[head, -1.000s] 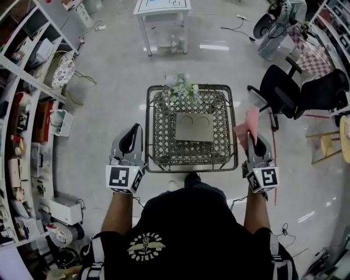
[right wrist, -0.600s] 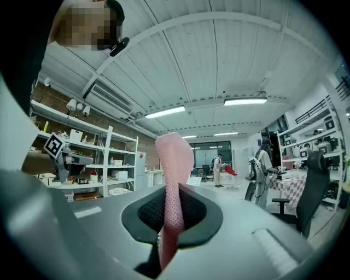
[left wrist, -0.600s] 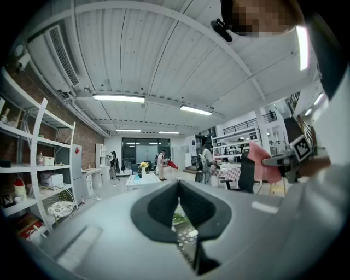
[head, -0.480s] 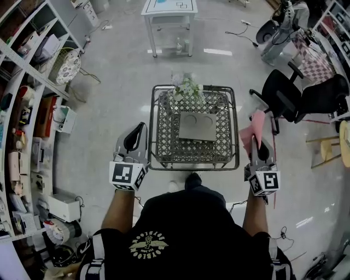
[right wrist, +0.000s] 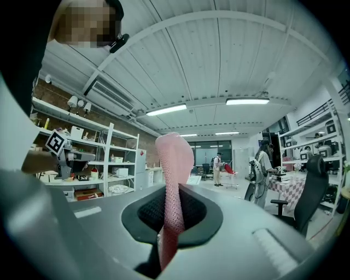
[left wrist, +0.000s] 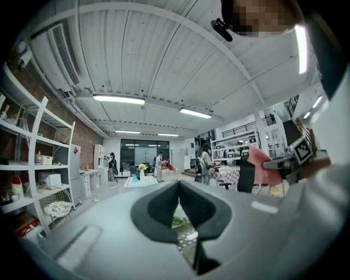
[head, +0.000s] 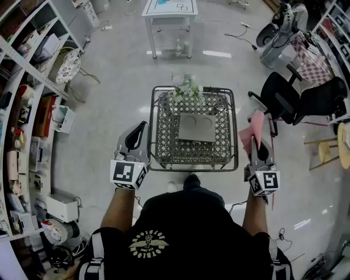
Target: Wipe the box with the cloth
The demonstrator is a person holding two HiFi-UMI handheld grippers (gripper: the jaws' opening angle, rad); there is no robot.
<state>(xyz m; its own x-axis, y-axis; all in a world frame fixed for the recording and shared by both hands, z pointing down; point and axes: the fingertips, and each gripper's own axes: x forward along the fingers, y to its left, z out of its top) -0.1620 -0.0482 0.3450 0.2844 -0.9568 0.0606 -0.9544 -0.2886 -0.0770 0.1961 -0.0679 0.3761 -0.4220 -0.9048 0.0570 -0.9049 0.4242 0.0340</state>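
A flat grey box (head: pixel 197 127) with two round dents lies on the wire-mesh table (head: pixel 164 147) in the head view. To the left of the table my left gripper (head: pixel 138 131) hangs in the air, shut with nothing in it; in its own view the jaws (left wrist: pixel 178 188) meet. On the table's right side my right gripper (head: pixel 256 143) is shut on a pink cloth (head: pixel 250 128), which stands up from the jaws and flops over (right wrist: pixel 175 158). Both grippers are level with the table's near half and apart from the box.
A bunch of flowers (head: pixel 187 87) stands at the table's far edge. Open shelves (head: pixel 22 109) line the left wall. A black office chair (head: pixel 295 98) and a wooden stool (head: pixel 333 142) stand to the right. A white table (head: pixel 169 11) is farther ahead.
Hardly anything differs: both grippers stay beside the table, the cloth stays held, and the head view has shifted slightly.
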